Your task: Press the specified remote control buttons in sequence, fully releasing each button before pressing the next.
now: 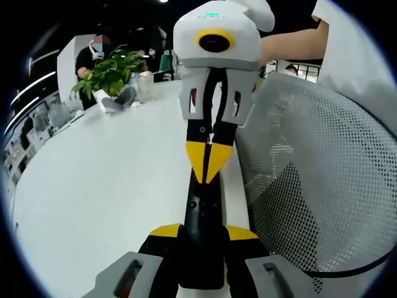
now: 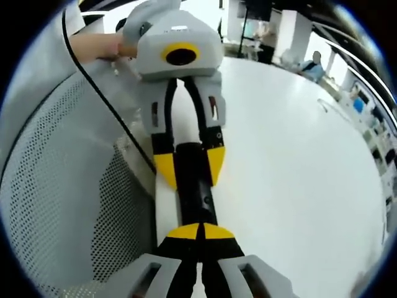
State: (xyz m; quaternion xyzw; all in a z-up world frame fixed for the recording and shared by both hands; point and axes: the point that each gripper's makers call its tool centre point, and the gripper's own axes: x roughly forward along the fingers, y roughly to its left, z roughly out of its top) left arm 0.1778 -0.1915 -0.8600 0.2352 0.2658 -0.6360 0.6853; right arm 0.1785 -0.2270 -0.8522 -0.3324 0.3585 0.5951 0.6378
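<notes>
A slim black remote control (image 1: 201, 239) is clamped by the left gripper (image 1: 203, 233) above the white desk (image 1: 93, 198), while the clenched right gripper (image 1: 209, 162) presses its far end, so the sequence looks underway.

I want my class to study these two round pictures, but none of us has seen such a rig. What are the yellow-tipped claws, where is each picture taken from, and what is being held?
No robot here: a person holds a hand tool with two jaws in each hand, and a camera rides on each tool. One picture looks along the left gripper, the other along the right gripper, so each also sees the other tool facing it. The left gripper clamps a black remote control by its sides. The right gripper's tips are shut together and rest on the remote's top, seemingly to press a button. Below is a white table with a potted plant at its far end; a mesh chair stands beside it.
</notes>
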